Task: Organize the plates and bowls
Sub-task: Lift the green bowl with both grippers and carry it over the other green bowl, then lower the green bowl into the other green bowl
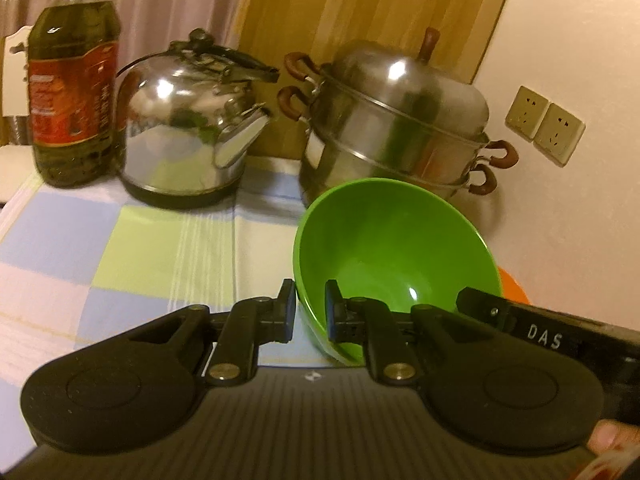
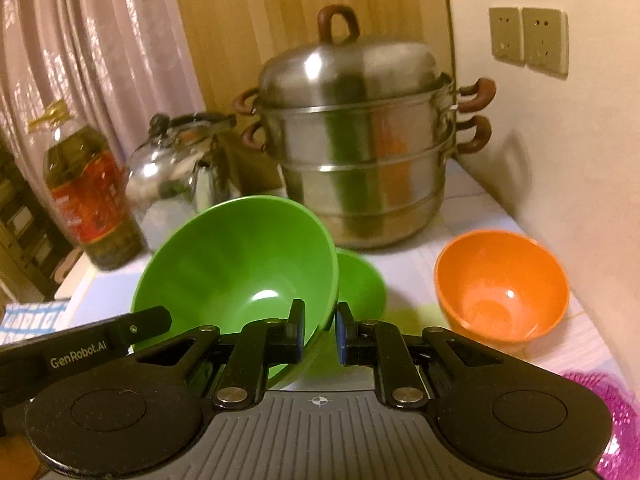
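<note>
— Both tongs, left gripper [image 1: 309, 312] and right gripper [image 2: 319, 332], clamp one green bowl [image 2: 240, 264] by its rim, tilted above the checked tablecloth [image 1: 120, 248].
— Mid-carry, seemingly; next, nest it in the orange bowl [image 2: 502, 284] beside the steamer pot [image 2: 356, 152].

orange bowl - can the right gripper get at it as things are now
Probably not yet. The right gripper is shut on the green bowl's rim, so it is occupied. The orange bowl stands upright beside it on the cloth with nothing between, so the path looks free once the green bowl is released.
</note>
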Tool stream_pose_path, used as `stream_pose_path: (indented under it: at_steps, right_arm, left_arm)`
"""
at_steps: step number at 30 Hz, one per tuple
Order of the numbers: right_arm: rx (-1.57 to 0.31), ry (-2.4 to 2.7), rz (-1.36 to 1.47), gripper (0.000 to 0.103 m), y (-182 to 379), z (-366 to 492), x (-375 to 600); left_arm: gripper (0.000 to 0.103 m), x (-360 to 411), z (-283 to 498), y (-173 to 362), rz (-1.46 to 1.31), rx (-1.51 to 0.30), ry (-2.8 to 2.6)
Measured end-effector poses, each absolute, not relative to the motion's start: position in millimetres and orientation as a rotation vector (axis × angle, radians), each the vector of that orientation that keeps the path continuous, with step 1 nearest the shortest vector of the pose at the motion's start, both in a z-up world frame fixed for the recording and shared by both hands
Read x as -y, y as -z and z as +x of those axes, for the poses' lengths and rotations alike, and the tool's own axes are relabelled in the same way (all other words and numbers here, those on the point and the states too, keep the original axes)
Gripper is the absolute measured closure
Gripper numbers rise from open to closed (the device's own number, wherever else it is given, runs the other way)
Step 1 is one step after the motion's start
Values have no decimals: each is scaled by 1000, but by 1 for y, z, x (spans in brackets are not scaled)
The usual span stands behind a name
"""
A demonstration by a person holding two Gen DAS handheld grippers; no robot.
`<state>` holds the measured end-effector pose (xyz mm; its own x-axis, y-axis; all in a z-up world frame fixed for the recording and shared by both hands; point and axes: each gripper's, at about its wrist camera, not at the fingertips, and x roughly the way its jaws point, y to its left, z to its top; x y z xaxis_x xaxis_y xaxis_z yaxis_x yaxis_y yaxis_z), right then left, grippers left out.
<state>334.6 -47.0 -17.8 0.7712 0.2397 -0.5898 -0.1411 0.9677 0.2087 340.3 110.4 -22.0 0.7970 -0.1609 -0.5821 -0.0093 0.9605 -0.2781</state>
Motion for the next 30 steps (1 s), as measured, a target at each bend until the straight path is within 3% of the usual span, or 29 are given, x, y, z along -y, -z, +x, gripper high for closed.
stream_pose_path:
  at_steps: [30]
  right_arm:
    - [-795,-145,121,88,76,411,57]
  left_arm:
    - [90,-88,410,62,-185,-719,81]
